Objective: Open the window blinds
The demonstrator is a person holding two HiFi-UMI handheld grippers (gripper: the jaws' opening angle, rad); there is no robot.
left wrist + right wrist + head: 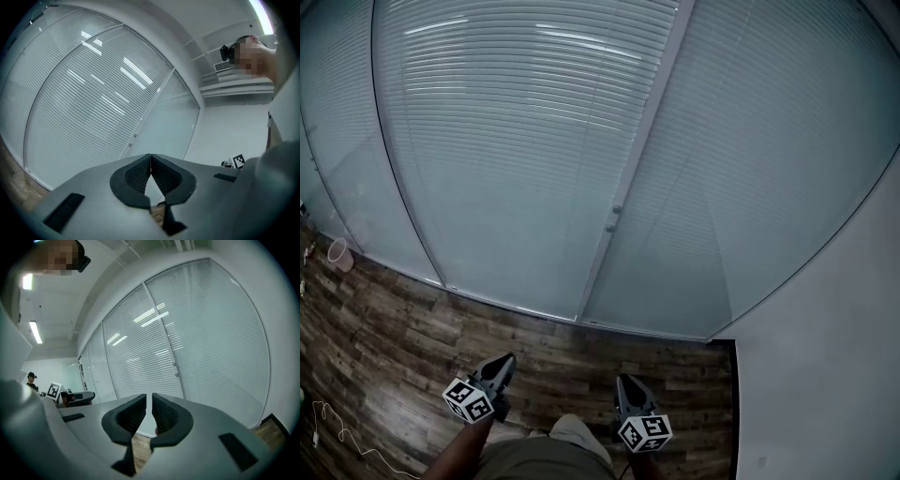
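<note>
Shut slatted blinds [534,141] fill the glass panels in front of me, also seen in the left gripper view [93,108] and the right gripper view [211,333]. Two small knobs [613,217] sit on the upright frame between two panels, and they also show in both gripper views [133,140] [175,369]. My left gripper [502,361] is low over the floor, well short of the glass, jaws shut with nothing between them [151,157]. My right gripper [628,382] hangs beside it, also shut and empty [149,397].
Wood-plank floor [412,337] runs up to the glass. A paper cup [339,253] stands by the glass at far left, and a white cable [337,431] lies at lower left. A plain white wall [825,375] closes the right side. A person [31,378] stands far off.
</note>
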